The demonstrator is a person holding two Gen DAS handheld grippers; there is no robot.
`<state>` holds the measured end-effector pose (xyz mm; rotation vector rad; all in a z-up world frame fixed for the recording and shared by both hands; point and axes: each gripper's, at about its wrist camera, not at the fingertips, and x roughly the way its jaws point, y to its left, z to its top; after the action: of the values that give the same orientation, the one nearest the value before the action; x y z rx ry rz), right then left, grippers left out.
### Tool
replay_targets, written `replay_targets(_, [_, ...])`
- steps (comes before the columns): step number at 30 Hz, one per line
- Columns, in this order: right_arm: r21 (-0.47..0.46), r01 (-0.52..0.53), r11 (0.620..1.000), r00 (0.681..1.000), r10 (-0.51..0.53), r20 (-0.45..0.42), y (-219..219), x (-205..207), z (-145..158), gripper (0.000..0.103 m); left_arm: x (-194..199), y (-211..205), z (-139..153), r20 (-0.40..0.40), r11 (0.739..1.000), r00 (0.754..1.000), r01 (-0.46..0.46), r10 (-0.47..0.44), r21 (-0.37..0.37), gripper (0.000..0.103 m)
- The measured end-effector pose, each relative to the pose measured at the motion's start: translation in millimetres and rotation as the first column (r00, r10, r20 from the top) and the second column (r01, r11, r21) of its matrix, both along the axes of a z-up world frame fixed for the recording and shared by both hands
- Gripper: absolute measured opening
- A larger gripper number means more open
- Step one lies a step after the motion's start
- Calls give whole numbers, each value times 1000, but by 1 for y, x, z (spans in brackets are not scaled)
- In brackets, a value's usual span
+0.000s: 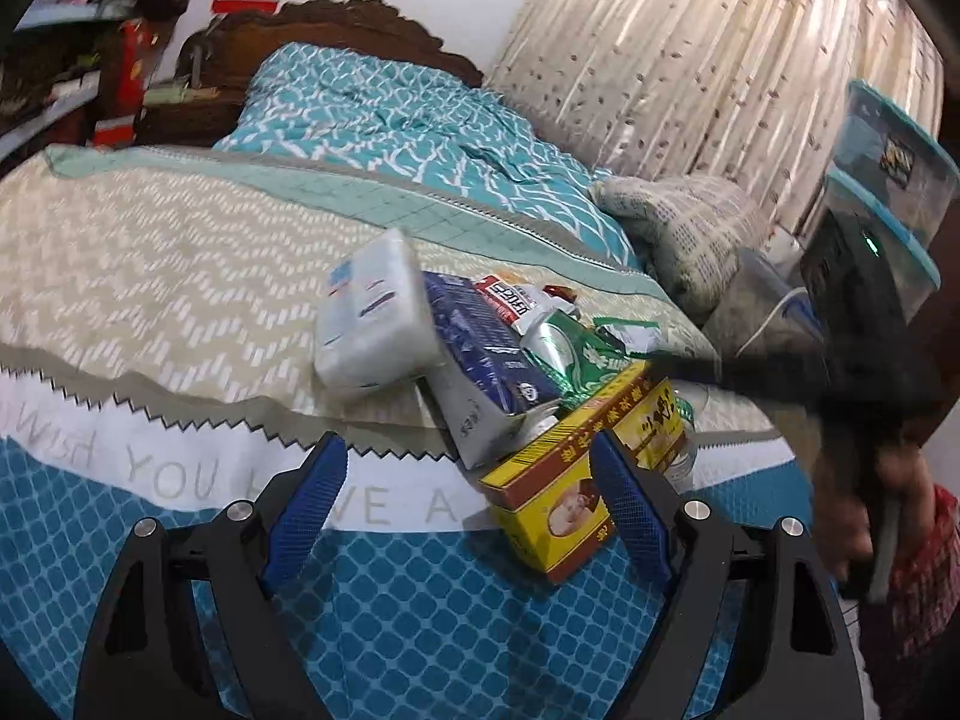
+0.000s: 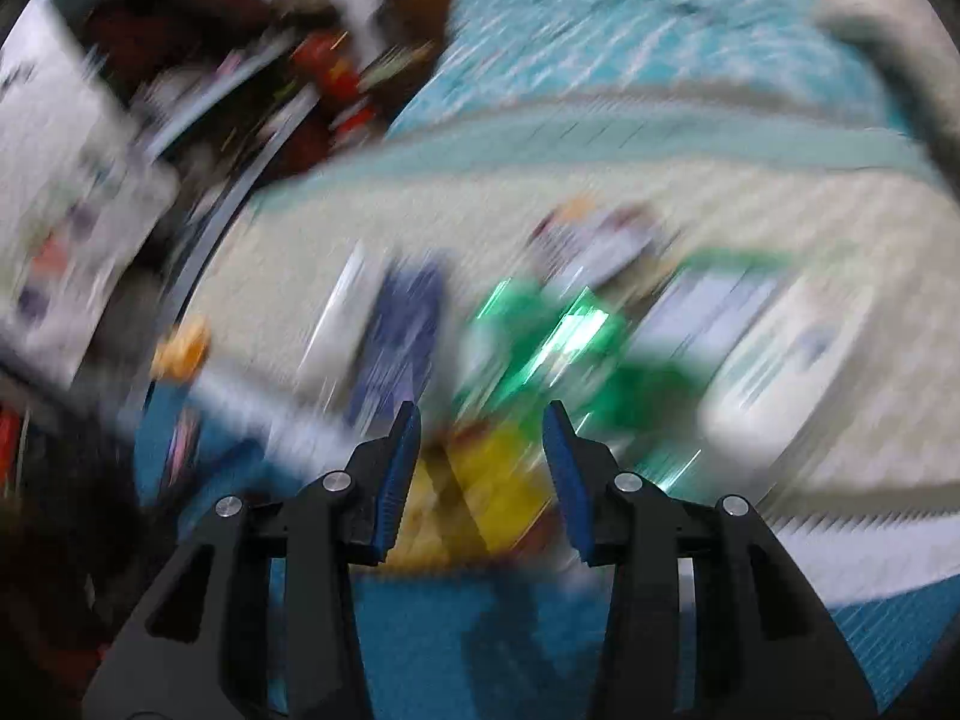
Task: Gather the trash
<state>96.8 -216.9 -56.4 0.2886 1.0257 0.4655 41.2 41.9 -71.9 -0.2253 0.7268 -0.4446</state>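
A pile of trash lies on the bed: a white tissue pack (image 1: 375, 315), a blue and white carton (image 1: 486, 372), a green foil wrapper (image 1: 570, 354) and a yellow and brown box (image 1: 576, 468). My left gripper (image 1: 471, 456) is open and empty just in front of the pile, its right finger beside the yellow box. The right gripper's device (image 1: 852, 330) shows as a dark blurred shape at the right, above the pile. The right wrist view is badly blurred; my right gripper (image 2: 480, 426) is open over the yellow box (image 2: 480, 492) and the green wrapper (image 2: 558, 342).
The bed cover (image 1: 150, 252) is beige with a blue patterned blanket (image 1: 420, 630) at the near edge. A teal duvet (image 1: 390, 114) and a pillow (image 1: 678, 222) lie behind. A curtain (image 1: 690, 48) hangs at the back right. Cluttered shelves (image 1: 72, 60) stand at the left.
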Motion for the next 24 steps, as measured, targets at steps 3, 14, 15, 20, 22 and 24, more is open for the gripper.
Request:
replay_targets(3, [-39,-39,998,999,40,32,9,-30,-6,45,-2,-6,-3,10,999,1000,-2,2,50,79])
replay_targets(14, [143,360,922,924,-373,80,-109,-14,16,46,-1,-20,-9,3,994,1000,10,-11,112,79])
replay_targets(15, [121,371,921,920,-382,90,-113,-7,18,46,-1,-19,-9,1,994,1000,8,-9,110,79])
replay_targets(20, [-58,275,960,961,-272,56,-105,73,19,58,1,-16,-9,0,995,1000,2,-2,98,79])
replay_targets(22, [-108,210,972,978,-209,19,-94,102,17,69,0,-15,-8,9,995,1000,-2,1,99,79])
replay_targets(24, [-175,126,977,990,-135,-39,-80,129,6,75,-1,-15,-8,15,995,1000,-2,1,103,79])
